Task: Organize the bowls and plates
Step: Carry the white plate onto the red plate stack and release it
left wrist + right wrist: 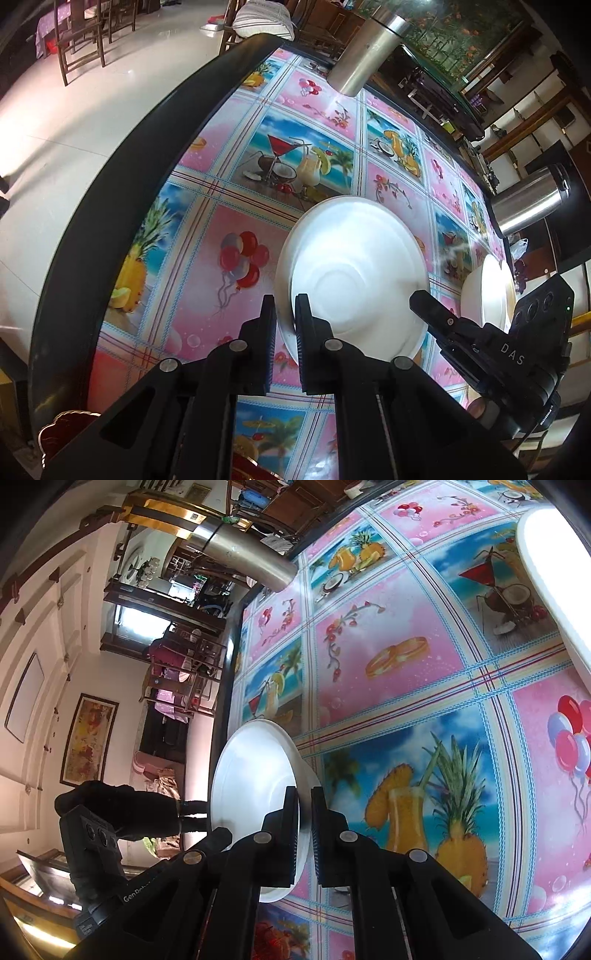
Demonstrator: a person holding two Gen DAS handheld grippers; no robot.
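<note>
1. My left gripper [285, 314] has its fingers [266, 325] pinching the near rim of a white plate [354, 273]; one finger sits outside the rim, the other on the plate's inner face.
2. That white plate is round, so it has no long axis. Its open face points up and toward my left camera, and the raised circle at its centre is plain to see. Whether it rests flat on the counter [207, 258] or is tipped a little, I cannot tell.
3. The plate is plain, glossy and unmarked, with a broad sloping rim around a shallow well.
4. My right gripper [305, 812] has its fingers [291, 819] pressed on the wall of a white bowl [255, 775], one finger inside and one outside, near the rim.
5. The white bowl's mouth faces the left side of the right wrist view, toward the room, and its outer wall faces the patterned cloth. It sits close to the counter's [406, 686] dark edge. It is also plain white and smooth, deeper than the plate.
6. In the left wrist view the right gripper [421, 297] lies just beside the plate's right rim, and the bowl [484, 295] shows beyond it.
7. The counter carries a pink and blue cloth printed with fruit, drinks and balloons.
8. Two steel flasks [369, 44] stand farther off on the counter; the second [532, 203] is at the right edge.
</note>
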